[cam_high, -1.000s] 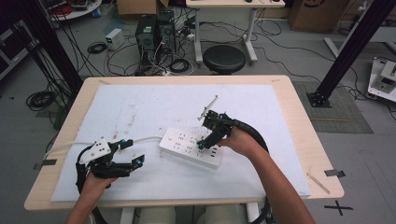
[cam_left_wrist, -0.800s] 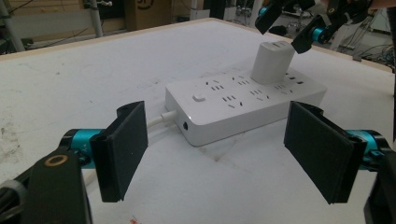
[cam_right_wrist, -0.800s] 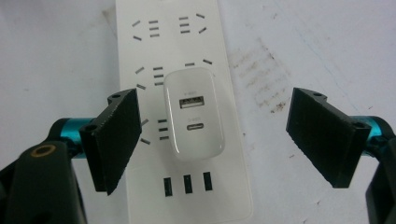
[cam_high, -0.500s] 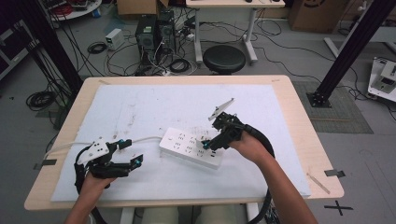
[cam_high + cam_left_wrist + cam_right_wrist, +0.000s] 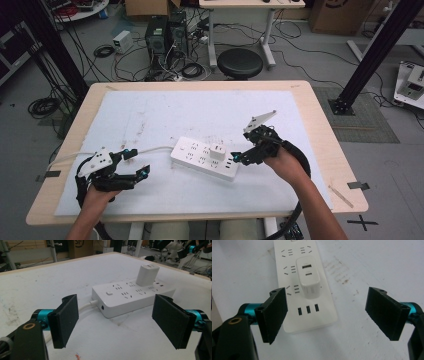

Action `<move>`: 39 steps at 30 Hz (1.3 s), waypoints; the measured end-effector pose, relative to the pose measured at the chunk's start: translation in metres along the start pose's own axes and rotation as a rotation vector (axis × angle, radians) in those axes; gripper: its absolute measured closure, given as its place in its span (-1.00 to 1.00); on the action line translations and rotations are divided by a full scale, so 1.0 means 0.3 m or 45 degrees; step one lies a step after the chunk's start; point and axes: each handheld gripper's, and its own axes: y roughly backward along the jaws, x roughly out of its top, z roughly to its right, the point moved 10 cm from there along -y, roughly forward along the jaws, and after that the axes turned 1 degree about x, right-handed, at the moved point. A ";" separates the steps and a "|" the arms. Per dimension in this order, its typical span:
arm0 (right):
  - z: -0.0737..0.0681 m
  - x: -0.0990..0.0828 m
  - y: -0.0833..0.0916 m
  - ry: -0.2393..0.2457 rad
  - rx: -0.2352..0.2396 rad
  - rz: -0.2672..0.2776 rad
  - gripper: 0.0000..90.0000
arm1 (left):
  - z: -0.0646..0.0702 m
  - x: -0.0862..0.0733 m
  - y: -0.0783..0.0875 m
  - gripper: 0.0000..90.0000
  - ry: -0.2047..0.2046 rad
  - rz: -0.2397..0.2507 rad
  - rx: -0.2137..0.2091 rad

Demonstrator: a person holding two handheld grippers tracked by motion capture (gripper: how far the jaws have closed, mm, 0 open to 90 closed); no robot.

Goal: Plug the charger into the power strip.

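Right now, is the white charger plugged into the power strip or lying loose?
Plugged in: the charger stands upright, seated on a socket of the power strip, and neither gripper touches it.

The power strip [image 5: 205, 159] is white with dark socket slots, and the charger [image 5: 216, 150] plugged into it is white too. Each gripper [image 5: 134, 163] [image 5: 240, 156] is black with turquoise joints. The desk [image 5: 320, 130] is pale wood under a white, smudged sheet [image 5: 165, 115].
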 end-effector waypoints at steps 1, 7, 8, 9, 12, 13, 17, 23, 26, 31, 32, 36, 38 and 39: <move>0.002 -0.007 0.006 -0.005 -0.002 0.005 -0.59 | 0.000 0.005 0.002 -0.53 -0.001 0.007 -0.003; 0.028 -0.068 0.061 -0.062 -0.025 0.067 -0.59 | -0.004 0.015 0.002 -0.59 -0.025 0.005 0.003; 0.033 -0.075 0.067 -0.062 -0.029 0.076 -0.59 | -0.004 0.016 0.001 -0.59 -0.027 0.003 0.005; 0.036 -0.083 0.072 -0.072 -0.036 0.076 -0.59 | -0.002 0.017 0.000 -0.59 -0.028 0.004 0.003; 0.038 -0.097 0.081 -0.084 -0.039 0.084 -0.59 | 0.001 0.020 -0.002 -0.59 -0.023 0.006 0.004; 0.040 -0.106 0.088 -0.087 -0.044 0.096 -0.59 | 0.003 0.021 -0.002 -0.59 -0.032 0.003 0.004; 0.038 -0.126 0.100 -0.097 -0.041 0.109 -0.59 | 0.007 0.021 -0.003 -0.59 -0.039 -0.002 0.008; 0.038 -0.147 0.108 -0.102 -0.044 0.118 -0.59 | 0.011 0.032 -0.006 -0.59 -0.049 -0.001 0.012; 0.037 -0.154 0.107 -0.105 -0.044 0.120 -0.59 | 0.011 0.034 -0.007 -0.59 -0.056 -0.004 0.012; 0.039 -0.169 0.109 -0.110 -0.051 0.127 -0.59 | 0.011 0.039 -0.012 -0.59 -0.051 -0.001 0.011; 0.040 -0.176 0.113 -0.117 -0.054 0.129 -0.59 | 0.011 0.039 -0.012 -0.59 -0.053 -0.004 0.012; 0.043 -0.186 0.118 -0.123 -0.058 0.131 -0.59 | 0.013 0.041 -0.018 -0.59 -0.051 -0.004 0.009; 0.044 -0.189 0.121 -0.126 -0.058 0.134 -0.59 | 0.014 0.042 -0.019 -0.59 -0.050 -0.005 0.009; 0.045 -0.191 0.122 -0.125 -0.058 0.135 -0.59 | 0.015 0.043 -0.021 -0.59 -0.051 -0.003 0.008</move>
